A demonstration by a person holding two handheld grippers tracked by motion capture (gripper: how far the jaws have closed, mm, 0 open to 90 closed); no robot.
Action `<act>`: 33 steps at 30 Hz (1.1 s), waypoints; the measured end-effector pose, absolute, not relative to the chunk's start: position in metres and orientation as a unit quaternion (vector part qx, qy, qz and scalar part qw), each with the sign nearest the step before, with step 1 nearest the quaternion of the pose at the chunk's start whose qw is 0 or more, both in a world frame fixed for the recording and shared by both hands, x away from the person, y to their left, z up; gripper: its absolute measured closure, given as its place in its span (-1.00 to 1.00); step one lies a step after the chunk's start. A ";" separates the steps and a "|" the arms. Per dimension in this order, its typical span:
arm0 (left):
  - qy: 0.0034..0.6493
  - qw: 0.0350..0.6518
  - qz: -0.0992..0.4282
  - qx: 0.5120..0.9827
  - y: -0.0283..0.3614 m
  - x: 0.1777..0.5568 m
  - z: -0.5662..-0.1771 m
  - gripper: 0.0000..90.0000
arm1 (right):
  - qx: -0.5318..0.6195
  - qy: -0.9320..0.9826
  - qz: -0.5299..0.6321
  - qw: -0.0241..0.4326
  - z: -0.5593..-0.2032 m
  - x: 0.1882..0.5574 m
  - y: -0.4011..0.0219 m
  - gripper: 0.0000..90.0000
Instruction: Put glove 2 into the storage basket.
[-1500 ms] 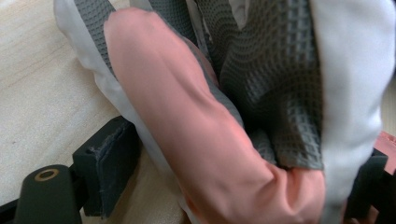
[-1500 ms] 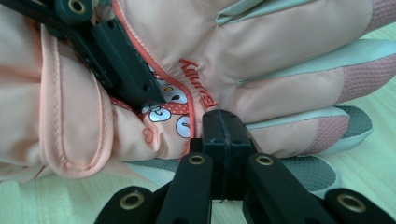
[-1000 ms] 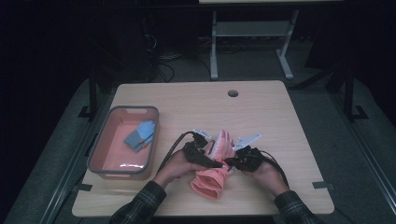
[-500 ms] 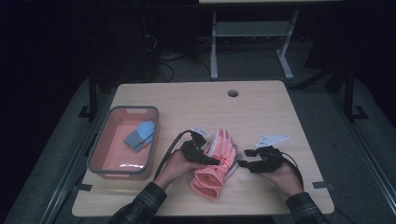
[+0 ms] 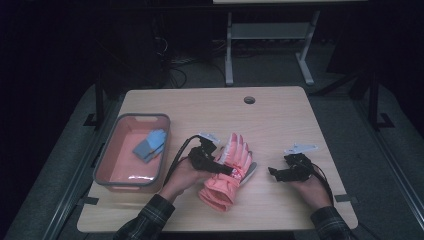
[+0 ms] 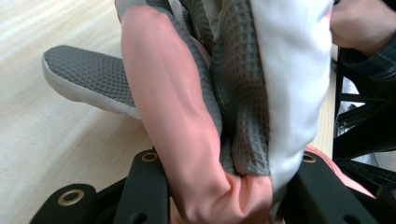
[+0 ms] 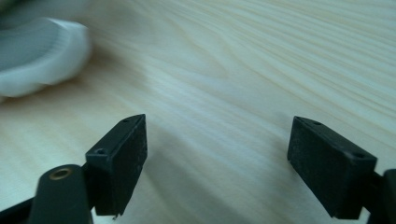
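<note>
Pink glove lies near table edge, left gripper clamped on it w/ jaws just closing; right gripper just opened, nothing between, just right of glove.

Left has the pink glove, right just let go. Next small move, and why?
Probably carry the pink glove left toward the bin. The left gripper is clamped on its bunched fabric, the right gripper stands open over bare table, its jaws having just been opening, and a blue glove already lies in that bin.
</note>
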State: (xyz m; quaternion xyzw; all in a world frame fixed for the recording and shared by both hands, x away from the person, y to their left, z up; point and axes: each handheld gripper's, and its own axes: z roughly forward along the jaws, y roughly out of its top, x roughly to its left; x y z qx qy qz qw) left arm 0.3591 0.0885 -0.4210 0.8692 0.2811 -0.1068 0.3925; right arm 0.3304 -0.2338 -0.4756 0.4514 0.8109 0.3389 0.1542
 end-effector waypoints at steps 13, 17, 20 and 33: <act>0.287 0.402 -0.081 0.866 0.100 0.356 -0.400 0.40 | 0.450 0.803 0.349 0.176 -0.482 0.331 -0.231 -0.73; 0.293 0.405 -0.076 0.863 0.108 0.358 -0.391 0.40 | 0.450 0.803 0.349 0.176 -0.482 0.331 -0.231 -0.73; 0.299 0.408 -0.069 0.860 0.115 0.360 -0.381 0.40 | 0.450 0.803 0.349 0.176 -0.482 0.331 -0.231 -0.73; 0.329 0.418 -0.041 0.846 0.161 0.370 -0.339 0.39 | 0.450 0.803 0.349 0.176 -0.482 0.331 -0.231 -0.73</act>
